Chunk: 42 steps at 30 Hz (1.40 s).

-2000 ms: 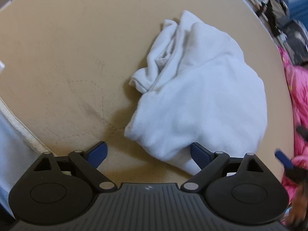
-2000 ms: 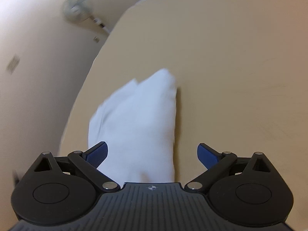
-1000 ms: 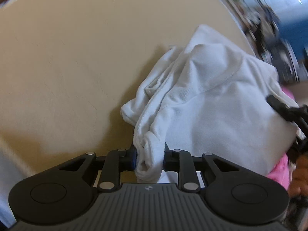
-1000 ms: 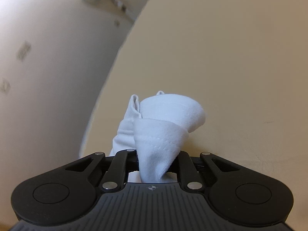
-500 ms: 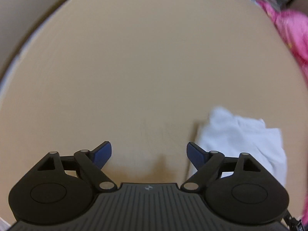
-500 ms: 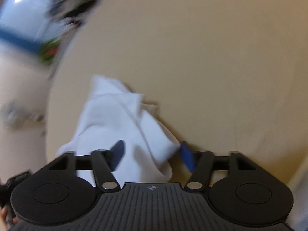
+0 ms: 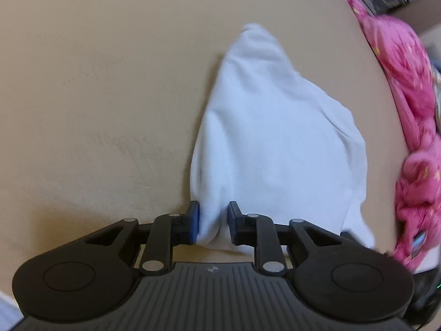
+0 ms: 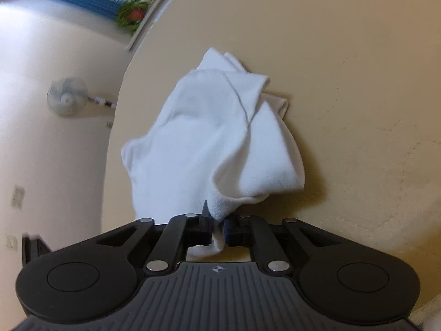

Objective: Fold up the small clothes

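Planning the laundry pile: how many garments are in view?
2: a white garment on the tan surface, pinched in both grippers' jaws, and a pink garment at its right edge. More may be hidden.

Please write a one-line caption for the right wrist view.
Right gripper pinching a corner of the white garment above the beige surface.

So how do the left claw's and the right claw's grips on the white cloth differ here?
The left claw pinches a thick bunched fold of the white cloth, with a wide gap between its pads; the right claw nips a thin hem corner, pads nearly touching. Cloth spreads smoothly ahead of the left claw and crumples ahead of the right claw. Both are shut on it above the tan surface.
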Each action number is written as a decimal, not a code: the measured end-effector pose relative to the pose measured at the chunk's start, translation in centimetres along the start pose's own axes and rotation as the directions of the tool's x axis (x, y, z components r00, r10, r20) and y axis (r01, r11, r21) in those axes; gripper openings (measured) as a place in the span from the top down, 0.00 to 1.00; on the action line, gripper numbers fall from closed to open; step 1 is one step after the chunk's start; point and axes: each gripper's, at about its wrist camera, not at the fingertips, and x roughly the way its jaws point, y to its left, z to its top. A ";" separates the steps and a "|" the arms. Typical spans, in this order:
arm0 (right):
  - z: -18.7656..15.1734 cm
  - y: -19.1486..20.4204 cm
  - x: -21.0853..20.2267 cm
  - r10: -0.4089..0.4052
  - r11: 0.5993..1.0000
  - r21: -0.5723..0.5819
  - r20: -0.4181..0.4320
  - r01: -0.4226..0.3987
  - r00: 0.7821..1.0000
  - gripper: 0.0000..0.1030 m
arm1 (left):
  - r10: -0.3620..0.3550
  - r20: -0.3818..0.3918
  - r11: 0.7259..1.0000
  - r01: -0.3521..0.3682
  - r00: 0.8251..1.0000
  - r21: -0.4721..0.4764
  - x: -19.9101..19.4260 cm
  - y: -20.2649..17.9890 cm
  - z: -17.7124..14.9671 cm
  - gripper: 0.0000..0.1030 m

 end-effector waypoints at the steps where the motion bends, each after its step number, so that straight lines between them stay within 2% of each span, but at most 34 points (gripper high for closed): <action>1: 0.3 0.4 -0.4 0.004 1.000 -0.013 0.004 -0.004 1.000 0.94 | -0.001 0.013 1.000 0.000 1.000 0.023 -1.0 -0.5 -0.6 0.78; 3: 1.0 2.0 -1.6 -0.006 0.995 -0.104 0.043 0.010 0.999 0.94 | -0.016 0.030 0.998 0.014 0.999 0.066 -2.2 -1.4 -1.8 0.79; 4: 1.4 2.3 -2.3 -0.007 0.993 -0.118 0.058 0.013 0.998 0.94 | 0.013 0.041 0.996 -0.016 0.999 0.091 -2.2 -1.6 -2.0 0.82; 6: 1.8 1.4 -2.5 -0.048 0.994 -0.093 0.044 0.052 0.998 0.94 | 0.131 0.052 0.983 -0.136 0.990 0.125 -0.9 -1.0 -2.4 0.83; 7: 1.8 0.6 -1.9 -0.090 0.992 -0.084 0.020 0.091 0.996 0.90 | 0.191 0.052 0.972 -0.196 0.980 0.131 0.1 -0.6 -2.5 0.83; 9: 1.6 -1.6 -0.8 -0.159 0.987 -0.045 -0.051 0.157 0.986 0.75 | 0.322 0.043 0.938 -0.325 0.946 0.124 1.6 0.6 -2.5 0.83; 10: 1.3 -1.8 -0.8 -0.161 0.987 -0.017 -0.051 0.160 0.986 0.71 | 0.331 0.056 0.933 -0.336 0.942 0.129 1.5 1.0 -2.7 0.80; 11: 0.9 -2.3 -1.5 -0.136 0.991 0.009 -0.038 0.137 0.990 0.66 | 0.320 0.069 0.936 -0.326 0.945 0.133 0.8 1.2 -3.2 0.67; 12: 0.6 -2.3 -2.2 -0.133 0.991 0.017 -0.039 0.134 0.990 0.55 | 0.315 0.081 0.935 -0.324 0.946 0.144 0.1 1.1 -3.6 0.56; 13: 0.2 -2.0 -3.1 -0.141 0.990 0.006 -0.042 0.141 0.989 0.47 | 0.307 0.106 0.932 -0.322 0.946 0.169 -0.9 0.8 -4.3 0.29; 14: 0.0 -1.6 -4.0 -0.163 0.986 -0.024 -0.033 0.162 0.986 0.44 | 0.303 0.139 0.926 -0.326 0.943 0.193 -1.5 0.3 -4.7 0.09; 16: -0.6 -0.6 -5.4 -0.186 0.978 -0.096 0.009 0.186 0.983 0.31 | 0.303 0.227 0.902 -0.356 0.925 0.246 -3.2 -1.2 -6.3 0.02; 18: -0.2 -0.1 -6.6 -0.199 0.968 -0.141 0.055 0.205 0.978 0.29 | 0.309 0.251 0.882 -0.375 0.917 0.285 -4.3 -3.1 -7.6 0.02; 21: -0.7 1.3 -8.0 -0.238 0.961 -0.124 0.086 0.248 0.967 0.29 | 0.280 0.256 0.891 -0.350 0.925 0.289 -6.8 -4.9 -10.3 0.02; 22: -3.1 1.1 -10.0 -0.250 0.954 -0.143 0.109 0.264 0.962 0.27 | 0.273 0.266 0.891 -0.347 0.924 0.292 -7.5 -5.7 -11.4 0.02; 23: -4.1 2.1 -11.2 -0.266 0.938 -0.190 0.146 0.291 0.953 0.25 | 0.264 0.278 0.890 -0.344 0.924 0.299 -7.8 -6.7 -11.9 0.01; 25: -7.3 4.8 -12.7 -0.286 0.874 -0.332 0.240 0.355 0.928 0.10 | 0.250 0.309 0.885 -0.346 0.918 0.311 -9.8 -7.6 -14.2 0.01; 27: -10.8 6.5 -14.5 -0.282 0.784 -0.462 0.331 0.415 0.900 0.07 | 0.242 0.329 0.880 -0.350 0.913 0.321 -10.3 -8.8 -16.0 0.01; 28: -12.2 7.0 -15.1 -0.273 0.748 -0.508 0.350 0.426 0.896 0.06 | 0.243 0.333 0.878 -0.353 0.911 0.325 -10.7 -9.1 -17.1 0.01; 29: -13.4 7.4 -15.9 -0.259 0.727 -0.544 0.349 0.419 0.901 0.06 | 0.240 0.336 0.878 -0.352 0.911 0.326 -11.2 -9.4 -18.0 0.01; 31: -15.2 7.3 -17.0 -0.241 0.725 -0.562 0.333 0.398 0.911 0.05 | 0.239 0.346 0.881 -0.352 0.908 0.317 -11.5 -9.5 -19.4 0.01; 33: -16.5 6.8 -17.9 -0.235 0.728 -0.558 0.342 0.398 0.910 0.05 | 0.244 0.368 0.881 -0.363 0.897 0.302 -11.4 -9.3 -20.5 0.01; 38: -18.1 6.5 -17.9 -0.275 0.673 -0.579 0.382 0.460 0.882 0.05 | 0.235 0.394 0.883 -0.365 0.888 0.297 -12.5 -8.9 -23.2 0.01; 42: -18.7 6.3 -19.0 -0.278 0.678 -0.569 0.386 0.465 0.879 0.05 | 0.218 0.432 0.879 -0.368 0.875 0.302 -13.4 -9.0 -24.5 0.01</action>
